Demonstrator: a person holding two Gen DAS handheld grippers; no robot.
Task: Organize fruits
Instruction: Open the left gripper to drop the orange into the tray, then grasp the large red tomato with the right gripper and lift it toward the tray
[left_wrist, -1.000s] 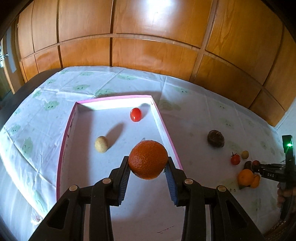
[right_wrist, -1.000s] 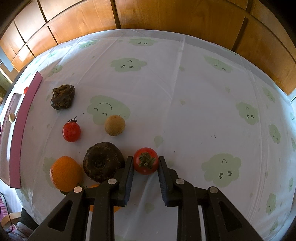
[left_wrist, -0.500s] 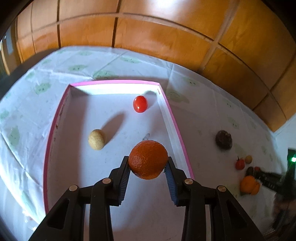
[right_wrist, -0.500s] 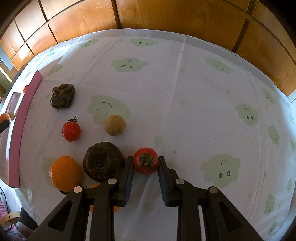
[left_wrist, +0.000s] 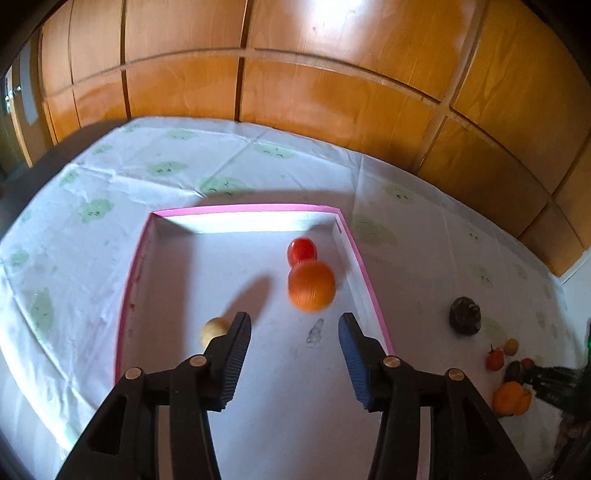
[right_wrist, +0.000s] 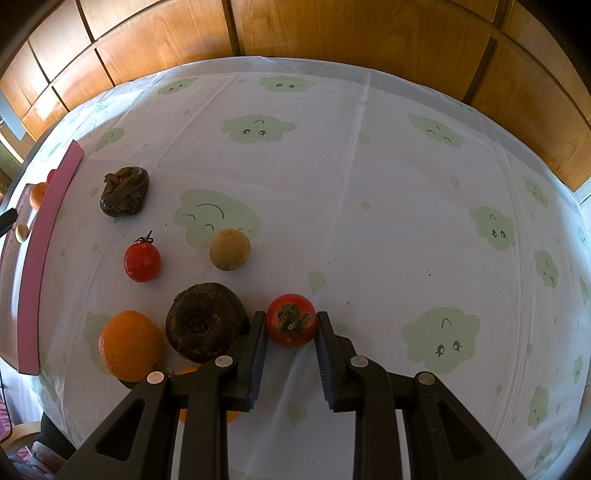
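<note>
The left gripper (left_wrist: 294, 325) gapes wide over the tray (left_wrist: 364, 273); the orange (left_wrist: 311, 284) (blurred) lies beyond, by the right wall, touching a tomato (left_wrist: 301, 249). The right gripper (right_wrist: 291, 328) clasps a stemmed tomato (right_wrist: 291, 320), open cloth (right_wrist: 388, 206) ahead.

- orange (left_wrist: 311, 285), blurred, inside pink-rimmed tray (left_wrist: 236, 210), touching small red tomato (left_wrist: 301, 249)
- tan round fruit (left_wrist: 213, 329) in tray
- red tomato (right_wrist: 291, 320) between right claw (right_wrist: 291, 334) fingers on surface
</note>
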